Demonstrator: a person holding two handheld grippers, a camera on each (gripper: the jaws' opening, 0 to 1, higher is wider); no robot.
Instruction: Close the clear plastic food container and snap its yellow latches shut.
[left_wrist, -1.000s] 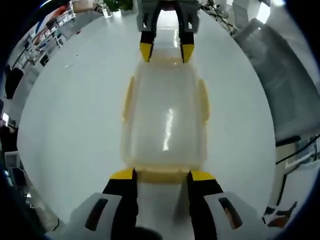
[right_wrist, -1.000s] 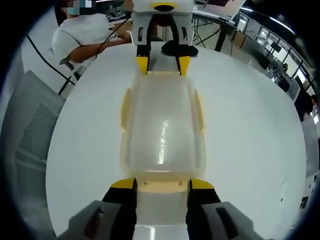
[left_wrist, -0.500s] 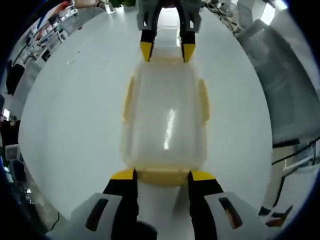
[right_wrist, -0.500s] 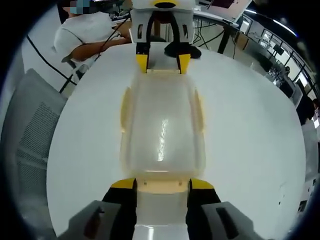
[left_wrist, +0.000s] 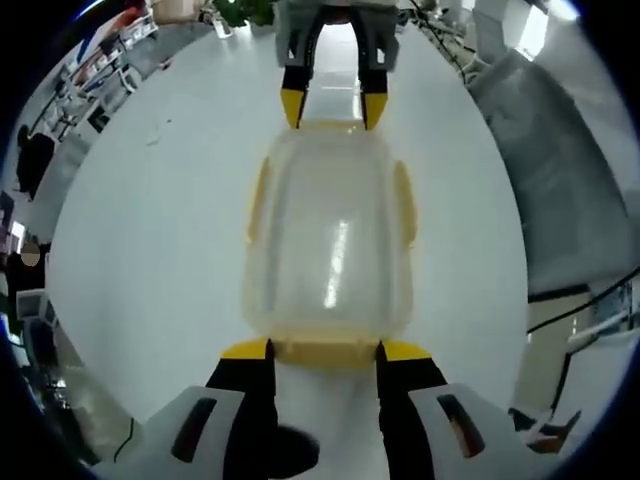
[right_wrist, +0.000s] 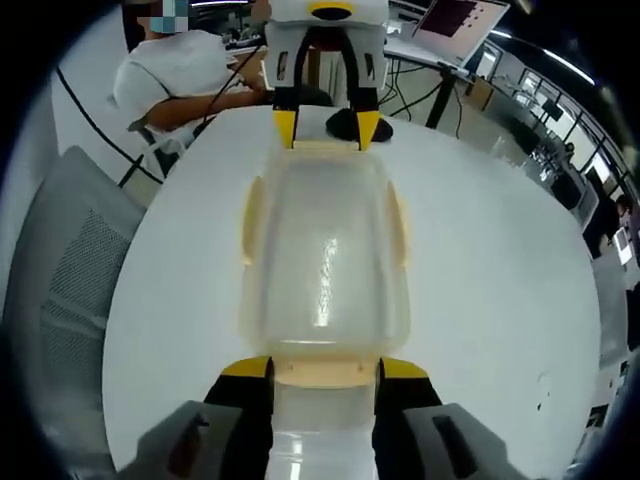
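White and smooth, the round table (left_wrist: 150, 250) carries the clear plastic food container (left_wrist: 330, 240) at its middle, and a grey mesh office chair (right_wrist: 60, 290) stands beside the table edge. At the far side of the table a person in a white shirt (right_wrist: 170, 75) sits near a black object (right_wrist: 350, 122) that lies on the tabletop.

The container is a rounded rectangle of cloudy, glossy plastic with a bright reflection along its lid; I cannot tell whether something is inside. Its lid is on. Pale yellow latches (left_wrist: 405, 205) run along both long sides, and a yellow latch (left_wrist: 322, 352) lies at each short end.

The left gripper (left_wrist: 322, 352) has its black, yellow-tipped jaws spread on both sides of the near end latch, which lies between the tips. In the right gripper view the right gripper (right_wrist: 325, 368) is placed the same way at the opposite end, jaws spread around the pale end latch (right_wrist: 325, 372). Each gripper faces the other across the container.
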